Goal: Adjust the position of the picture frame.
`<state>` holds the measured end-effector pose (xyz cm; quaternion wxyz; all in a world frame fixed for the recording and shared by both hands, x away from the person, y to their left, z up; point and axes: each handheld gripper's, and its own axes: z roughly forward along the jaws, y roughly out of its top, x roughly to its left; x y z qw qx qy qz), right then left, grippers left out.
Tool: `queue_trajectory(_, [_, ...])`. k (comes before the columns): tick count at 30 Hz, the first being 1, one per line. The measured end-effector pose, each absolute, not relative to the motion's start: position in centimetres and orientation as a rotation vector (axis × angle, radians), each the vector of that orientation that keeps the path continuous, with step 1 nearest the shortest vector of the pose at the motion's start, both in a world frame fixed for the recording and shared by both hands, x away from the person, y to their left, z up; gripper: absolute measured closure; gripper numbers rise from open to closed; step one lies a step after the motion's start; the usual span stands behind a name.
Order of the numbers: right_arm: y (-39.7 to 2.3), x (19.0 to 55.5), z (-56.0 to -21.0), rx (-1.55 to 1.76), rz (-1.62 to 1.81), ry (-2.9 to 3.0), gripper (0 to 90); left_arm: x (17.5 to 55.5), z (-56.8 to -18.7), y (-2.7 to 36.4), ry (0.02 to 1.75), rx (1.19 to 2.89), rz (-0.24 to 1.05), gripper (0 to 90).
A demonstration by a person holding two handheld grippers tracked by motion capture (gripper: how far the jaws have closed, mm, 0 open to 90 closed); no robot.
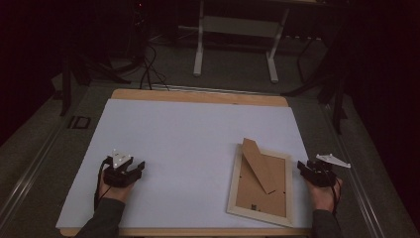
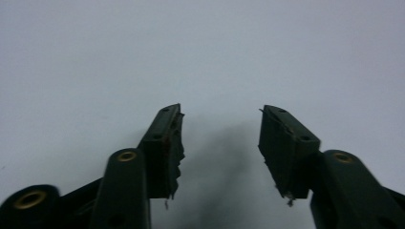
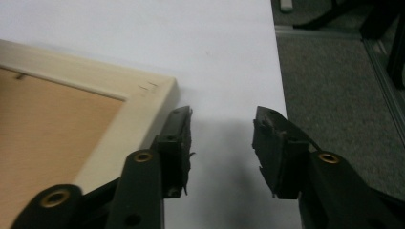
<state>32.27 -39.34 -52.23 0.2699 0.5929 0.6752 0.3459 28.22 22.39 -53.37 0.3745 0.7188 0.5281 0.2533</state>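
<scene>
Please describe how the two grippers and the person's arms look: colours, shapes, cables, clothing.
Both the left gripper and right gripper are black, each with two jaws, ragged dark pads and brass-coloured rivets. A pale three-cornered plate tops each. Black cables trail back. The sleeves are dark grey.

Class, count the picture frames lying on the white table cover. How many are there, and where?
1. The picture frame lies face down, stand flap raised, on the white cover, near its right front corner, beside the right gripper.
</scene>
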Motion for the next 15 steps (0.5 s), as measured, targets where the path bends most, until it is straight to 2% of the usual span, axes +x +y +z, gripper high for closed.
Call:
queue_trajectory(5, [-39.0,31.7,-51.7,1.551,0.956,1.851,60.2,27.9,-52.8,22.1,1.312,1.825,0.627,56.5])
queue_trajectory(15, [-38.1,31.1,-50.6,1.474,1.02,1.899,60.2,27.8,-52.5,21.6,1.291,1.821,0.603,53.8])
